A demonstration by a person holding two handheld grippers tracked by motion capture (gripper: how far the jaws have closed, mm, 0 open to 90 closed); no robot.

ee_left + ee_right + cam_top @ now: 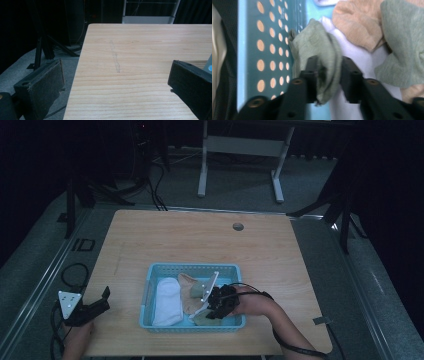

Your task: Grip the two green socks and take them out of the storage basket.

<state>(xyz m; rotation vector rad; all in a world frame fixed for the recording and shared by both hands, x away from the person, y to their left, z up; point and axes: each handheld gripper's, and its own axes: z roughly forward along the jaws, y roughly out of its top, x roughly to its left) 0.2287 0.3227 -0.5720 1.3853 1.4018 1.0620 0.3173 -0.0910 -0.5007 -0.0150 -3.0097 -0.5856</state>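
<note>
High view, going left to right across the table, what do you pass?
Left gripper with its grey three-cornered plate → left wall of the light blue perforated plastic basket → white folded cloth → peach-coloured cloth → right gripper, its jaws pinching a grey-green cloth → the person's right forearm.

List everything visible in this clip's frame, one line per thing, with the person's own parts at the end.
Table: one, light wood, centre of the high view, with a round hole near its far edge.
Basket: one, light blue, perforated, at the table's near middle.
White cloth: one, in the basket's left part.
Peach cloth: one, in the basket's middle.
Grey-green cloths: at least two, in the basket's right part, one bunched between the right jaws.
White frame: one, on the floor beyond the table.
Left gripper: black, open, over the table's near left corner.
Right gripper: black, inside the basket, clamped on a grey-green cloth.
</note>
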